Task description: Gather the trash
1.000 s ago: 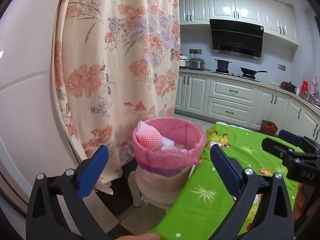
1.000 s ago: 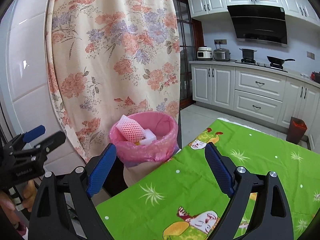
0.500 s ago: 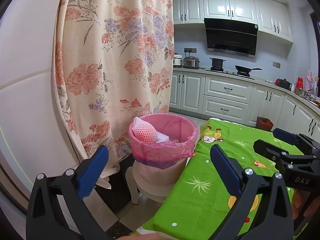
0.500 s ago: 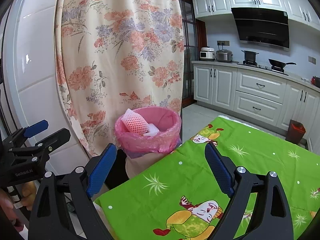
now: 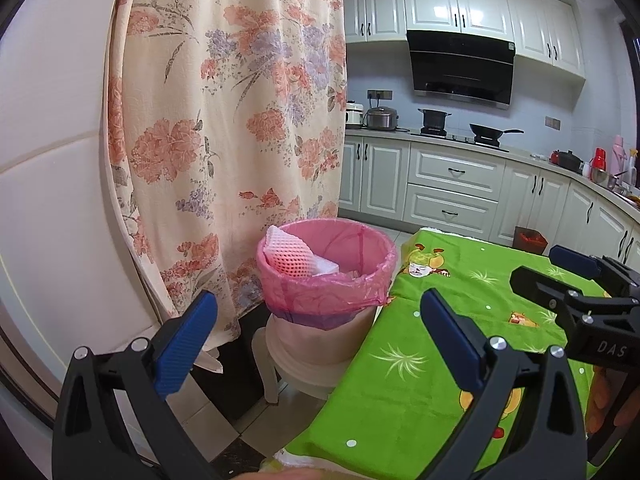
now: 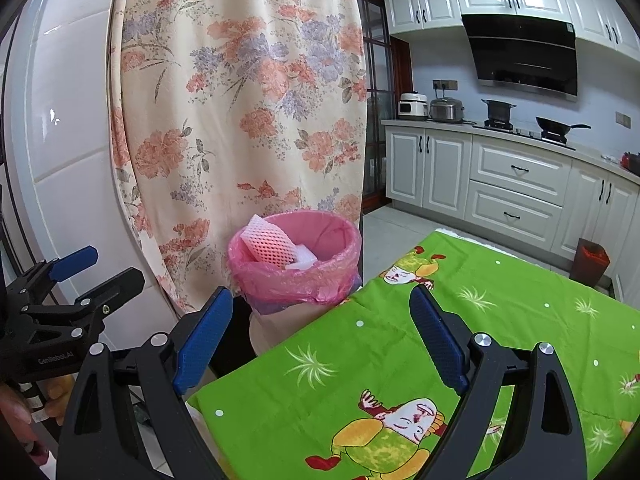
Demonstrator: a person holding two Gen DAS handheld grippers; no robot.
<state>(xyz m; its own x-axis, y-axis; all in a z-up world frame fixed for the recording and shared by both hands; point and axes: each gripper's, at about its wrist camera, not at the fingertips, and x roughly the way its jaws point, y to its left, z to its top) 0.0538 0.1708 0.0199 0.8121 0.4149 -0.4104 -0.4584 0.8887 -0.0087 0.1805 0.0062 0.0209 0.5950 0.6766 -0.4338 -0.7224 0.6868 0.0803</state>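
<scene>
Both grippers hang empty: the left gripper [image 5: 318, 324] and right gripper [image 6: 320, 318] are spread wide, nothing between the fingers. The trash, a pink foam net [image 5: 294, 256] and white scrap, sits inside the pink-lined bin [image 5: 360, 296], parked just beside the green worktop [image 5: 440, 320] edge for easy dropping.

Crinkly pink plastic bin liner [image 5: 320, 300], printed cloth tablecloth [image 6: 440, 344], glossy cabinets [image 5: 452, 196]

table [image 6: 500, 320] | green cartoon tablecloth [image 5: 440, 344] covers it | nothing else on top
</scene>
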